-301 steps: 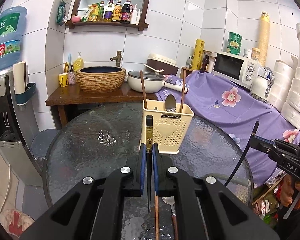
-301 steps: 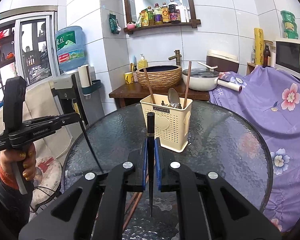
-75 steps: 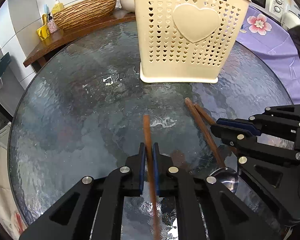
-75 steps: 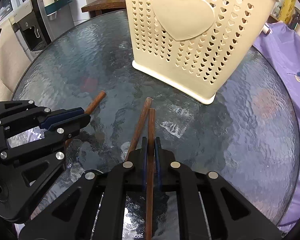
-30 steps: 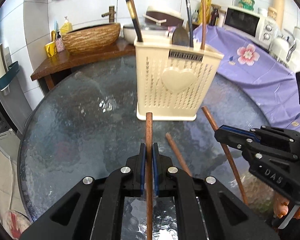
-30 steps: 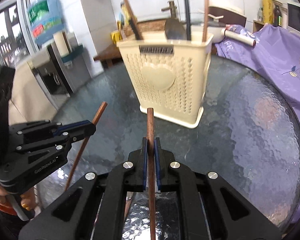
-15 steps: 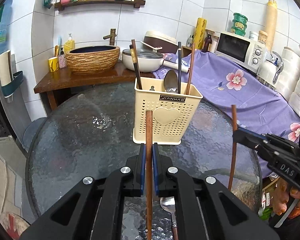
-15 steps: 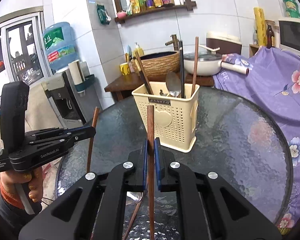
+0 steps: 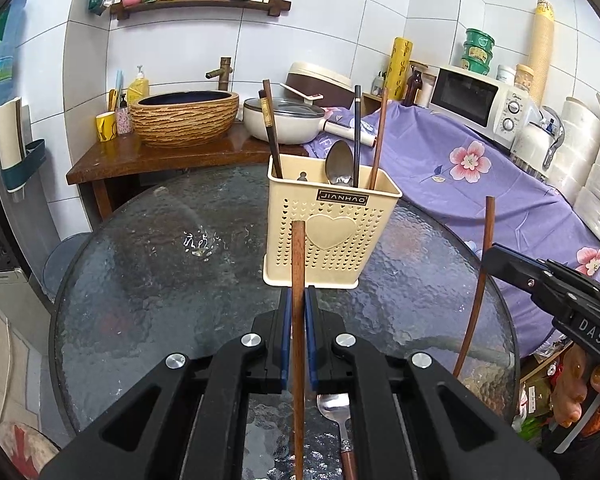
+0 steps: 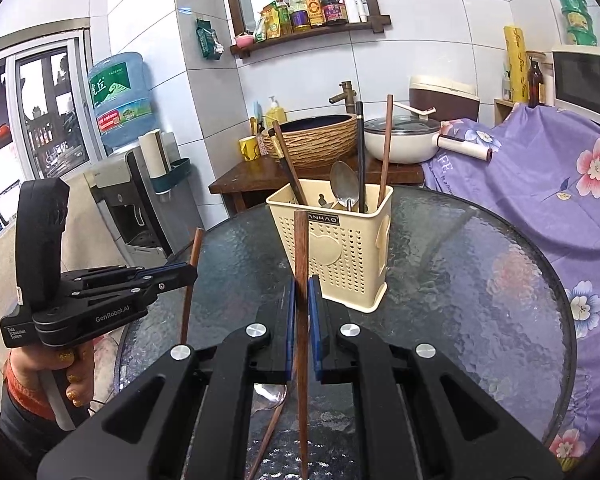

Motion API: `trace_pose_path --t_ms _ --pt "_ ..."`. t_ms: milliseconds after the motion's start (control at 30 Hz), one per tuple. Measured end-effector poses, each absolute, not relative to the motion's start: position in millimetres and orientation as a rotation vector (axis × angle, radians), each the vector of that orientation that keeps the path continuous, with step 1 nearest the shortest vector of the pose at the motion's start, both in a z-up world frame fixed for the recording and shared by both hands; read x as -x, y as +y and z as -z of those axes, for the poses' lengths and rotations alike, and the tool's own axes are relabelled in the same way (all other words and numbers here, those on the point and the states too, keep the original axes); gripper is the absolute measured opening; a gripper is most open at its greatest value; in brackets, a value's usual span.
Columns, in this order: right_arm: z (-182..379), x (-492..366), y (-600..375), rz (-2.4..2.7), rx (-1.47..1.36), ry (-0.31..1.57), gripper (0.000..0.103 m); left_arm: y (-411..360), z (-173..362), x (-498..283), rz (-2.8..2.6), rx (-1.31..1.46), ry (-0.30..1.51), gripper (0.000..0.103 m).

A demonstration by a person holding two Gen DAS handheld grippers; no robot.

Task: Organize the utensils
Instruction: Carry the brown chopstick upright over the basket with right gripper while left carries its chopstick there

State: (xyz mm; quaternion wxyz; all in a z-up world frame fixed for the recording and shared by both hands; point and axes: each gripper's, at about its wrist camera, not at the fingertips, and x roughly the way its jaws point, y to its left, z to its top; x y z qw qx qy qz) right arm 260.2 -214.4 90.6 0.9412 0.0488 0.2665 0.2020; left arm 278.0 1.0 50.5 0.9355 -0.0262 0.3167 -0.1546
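A cream utensil holder (image 9: pixel 332 232) stands on the round glass table (image 9: pixel 140 288) and holds chopsticks and a spoon; it also shows in the right wrist view (image 10: pixel 336 248). My left gripper (image 9: pixel 296 312) is shut on a brown wooden chopstick (image 9: pixel 298 280), upright above the table, short of the holder. My right gripper (image 10: pixel 301 304) is shut on another brown chopstick (image 10: pixel 301 264), also upright. The right gripper shows at the right of the left wrist view (image 9: pixel 496 256), the left gripper at the left of the right wrist view (image 10: pixel 188 272). A spoon (image 9: pixel 338 412) lies on the glass under the left gripper.
A wooden side table (image 9: pixel 172 152) with a woven basin (image 9: pixel 184 118) and a white pot (image 9: pixel 284 120) stands behind the glass table. A purple flowered cloth (image 9: pixel 480 168) covers a counter at right with a microwave (image 9: pixel 476 100). A water dispenser (image 10: pixel 120 184) stands at left.
Both grippers have lifted their chopsticks off the glass and drawn back and up from the holder; the chopsticks now stand upright. Earlier dark chopsticks held by both grippers now stand in the holder.
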Motion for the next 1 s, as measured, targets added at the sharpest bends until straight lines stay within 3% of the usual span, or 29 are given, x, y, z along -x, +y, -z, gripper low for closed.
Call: trace_pose_path --t_ms 1000 --pt "-112 -254 -213 -0.419 -0.050 0.498 0.007 -3 -84 -259 0.333 0.036 0.548 0.007"
